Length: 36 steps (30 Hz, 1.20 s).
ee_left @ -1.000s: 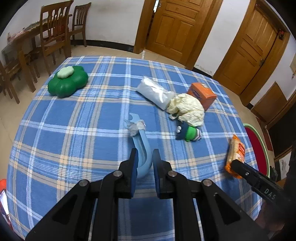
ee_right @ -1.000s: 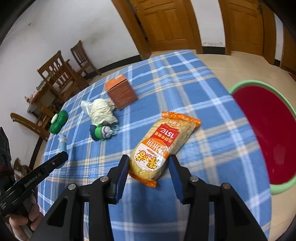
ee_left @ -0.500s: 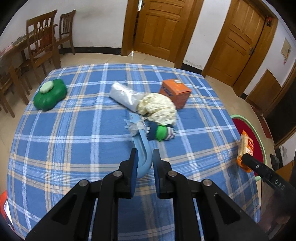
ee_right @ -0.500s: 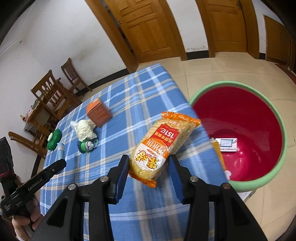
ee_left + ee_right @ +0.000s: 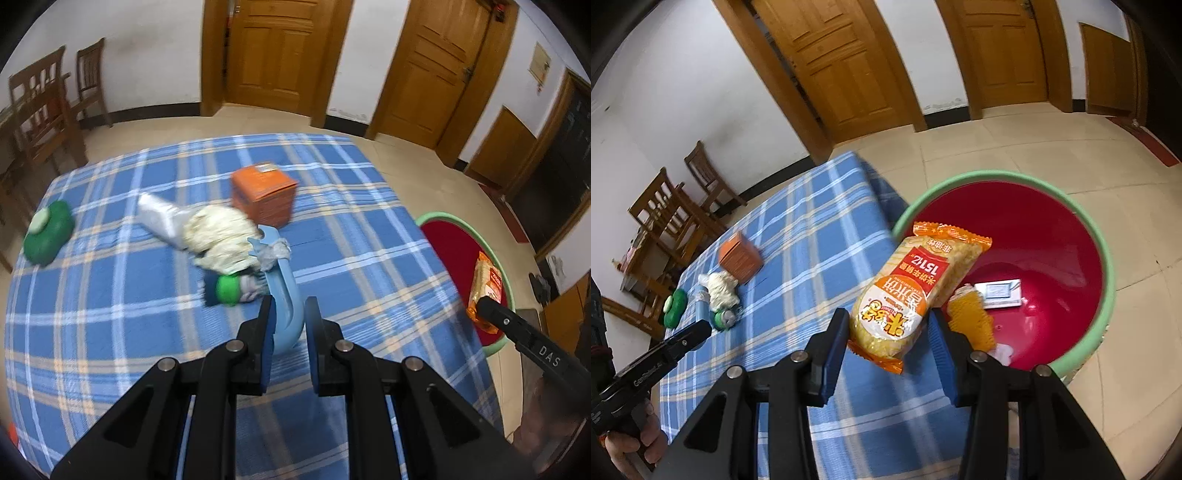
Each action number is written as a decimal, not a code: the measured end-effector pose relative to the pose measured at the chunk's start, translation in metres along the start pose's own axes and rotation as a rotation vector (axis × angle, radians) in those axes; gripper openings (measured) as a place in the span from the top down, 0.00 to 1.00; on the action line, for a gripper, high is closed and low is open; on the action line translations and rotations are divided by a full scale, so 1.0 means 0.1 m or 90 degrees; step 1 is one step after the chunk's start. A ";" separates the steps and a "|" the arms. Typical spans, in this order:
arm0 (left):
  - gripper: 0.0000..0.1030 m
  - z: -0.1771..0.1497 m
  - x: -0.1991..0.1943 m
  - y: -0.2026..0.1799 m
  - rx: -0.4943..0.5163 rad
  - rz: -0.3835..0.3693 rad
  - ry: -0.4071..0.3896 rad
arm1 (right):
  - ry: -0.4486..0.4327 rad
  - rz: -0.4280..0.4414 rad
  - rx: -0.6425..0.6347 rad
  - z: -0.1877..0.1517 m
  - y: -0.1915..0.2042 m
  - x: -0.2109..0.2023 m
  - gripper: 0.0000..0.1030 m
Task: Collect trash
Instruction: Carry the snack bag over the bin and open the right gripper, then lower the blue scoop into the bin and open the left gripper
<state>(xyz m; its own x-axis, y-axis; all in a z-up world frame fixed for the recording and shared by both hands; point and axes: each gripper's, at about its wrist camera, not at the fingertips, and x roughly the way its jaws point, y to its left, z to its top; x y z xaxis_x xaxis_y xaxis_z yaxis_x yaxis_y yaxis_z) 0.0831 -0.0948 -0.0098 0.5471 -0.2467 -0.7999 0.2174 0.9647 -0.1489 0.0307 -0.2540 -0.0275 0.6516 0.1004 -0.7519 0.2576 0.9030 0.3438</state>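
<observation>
Left hand-held gripper clamped on blue scrap, right hand-held gripper on snack packet, beside orange box.

The surface carries a box at the back, a crumpled wad just before it, a pouch to the wad's left and a can in front. A lidded container sits far left. A basin stands on the floor off the right edge, with a small card inside. Chairs stand behind, left.
</observation>
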 end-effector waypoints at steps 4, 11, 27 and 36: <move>0.86 0.08 0.08 -0.18 0.022 -0.014 0.008 | -0.003 -0.013 0.015 0.03 -0.13 -0.01 0.55; 0.86 0.18 0.21 -0.44 0.055 -0.028 0.020 | -0.007 -0.045 0.035 0.08 -0.37 0.00 0.55; 0.86 0.31 0.42 -1.02 0.124 -0.053 0.042 | -0.027 -0.061 0.075 0.14 -0.77 -0.06 0.53; 0.86 0.29 0.51 -1.33 0.158 -0.075 0.055 | -0.054 -0.058 0.101 0.14 -0.94 -0.22 0.52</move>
<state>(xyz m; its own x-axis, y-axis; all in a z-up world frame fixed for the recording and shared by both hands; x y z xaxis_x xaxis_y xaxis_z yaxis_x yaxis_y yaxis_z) 0.1051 -0.2381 -0.0141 0.4379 -0.3375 -0.8333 0.4723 0.8750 -0.1063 0.0017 -0.3468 -0.0351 0.6759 -0.0204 -0.7367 0.4237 0.8287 0.3657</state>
